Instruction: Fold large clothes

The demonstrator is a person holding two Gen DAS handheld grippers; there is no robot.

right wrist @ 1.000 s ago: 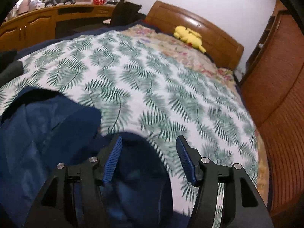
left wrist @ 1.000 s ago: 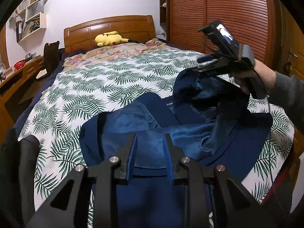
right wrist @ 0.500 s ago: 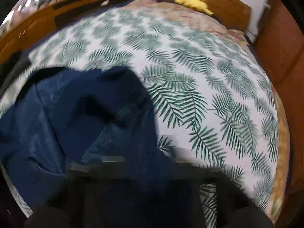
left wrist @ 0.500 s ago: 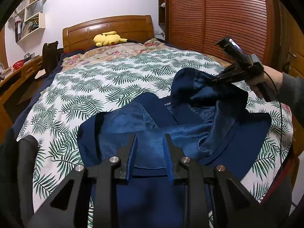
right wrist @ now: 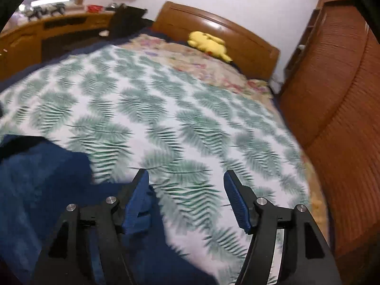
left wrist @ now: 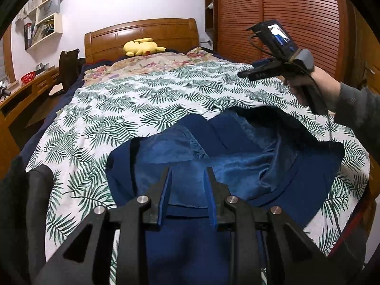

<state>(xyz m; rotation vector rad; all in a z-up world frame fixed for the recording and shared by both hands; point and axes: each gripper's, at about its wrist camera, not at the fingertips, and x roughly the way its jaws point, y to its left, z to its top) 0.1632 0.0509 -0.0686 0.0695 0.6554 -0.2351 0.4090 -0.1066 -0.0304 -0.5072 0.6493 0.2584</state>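
Bedroom, bed with white palm-leaf bedspread (left wrist: pixel 147 109) and wooden headboard (left wrist: pixel 142 33). Left gripper (left wrist: pixel 187 178) low at the near edge, jaws narrow, blue fingers (left wrist: pixel 163 192) straddling shiny lining — actual pinch on the cloth, cannot tell. Navy-blue satin-lined jacket (left wrist: pixel 237 161) lies crumpled, lining up, on the near end of the bed; long axis runs roughly across the bed, far flap humped up at right. Right gripper (right wrist: pixel 186 182) raised above that flap, jaws opening, nothing between them — only bedspread behind. Yellow plush toy (left wrist: pixel 141 46) at the headboard.
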